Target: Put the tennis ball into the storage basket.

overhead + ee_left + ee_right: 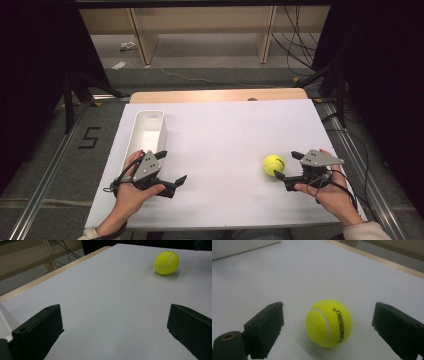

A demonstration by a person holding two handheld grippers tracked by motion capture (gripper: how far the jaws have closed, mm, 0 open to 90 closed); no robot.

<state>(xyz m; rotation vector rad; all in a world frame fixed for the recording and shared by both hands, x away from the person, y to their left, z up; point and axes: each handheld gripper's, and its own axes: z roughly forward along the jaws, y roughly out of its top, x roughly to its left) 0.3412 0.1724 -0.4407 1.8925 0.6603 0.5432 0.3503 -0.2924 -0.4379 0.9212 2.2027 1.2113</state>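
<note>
**One yellow ball between open claw jaws, one white bin off to the side**

Printed in dark letters on the tennis ball [328, 323]: "kawasaki", running up the felt beside the white seam, with a small registered-mark sign at its end. Marked on the floor [50, 165] left of the worktop [220, 130] in the high view: a black figure "5". No other legible writing.

Counted: one tennis ball, one white bin [145, 134], two claws, two hands.

Resting on the white worktop, near its right front part, just beside the right claw [285, 166]. Seen in the right gripper view sitting between the two black jaws, clear of both, with white surface showing on either side. Right claw released, jaws spread wide, nothing gripped.

Left claw [171, 167] held near the front left of the worktop, just beside the near end of the long white bin. Released as well, jaws wide apart over bare white surface in the left gripper view, with the ball well off towards the upper right there.
</note>
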